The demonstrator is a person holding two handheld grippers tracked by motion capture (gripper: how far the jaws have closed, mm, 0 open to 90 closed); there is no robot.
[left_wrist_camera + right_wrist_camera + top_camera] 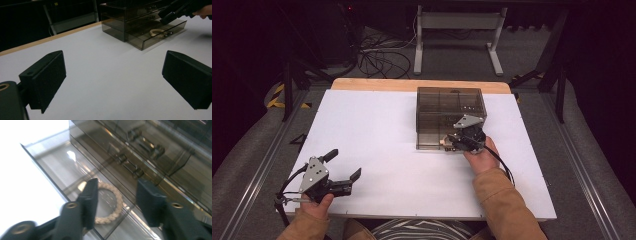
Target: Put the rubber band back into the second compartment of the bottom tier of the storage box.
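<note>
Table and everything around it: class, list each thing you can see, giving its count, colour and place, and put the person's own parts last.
Table: one, white top with a wooden far edge, centre of the high view.
Drawer unit: one, smoky clear plastic, far right part of the table, bottom drawer pulled out.
Bracelet: one, cream beaded ring, lying in the open bottom drawer.
Stand: one, grey metal, on the floor beyond the table.
Cables: a bundle, black, on the floor beyond the table.
Left hand-held gripper: one, black, near left of the table, jaws wide apart, nothing between them.
Right hand-held gripper: one, black, over the open drawer, jaws apart above the bracelet.
Sleeves: two, tan, bottom edge.
</note>
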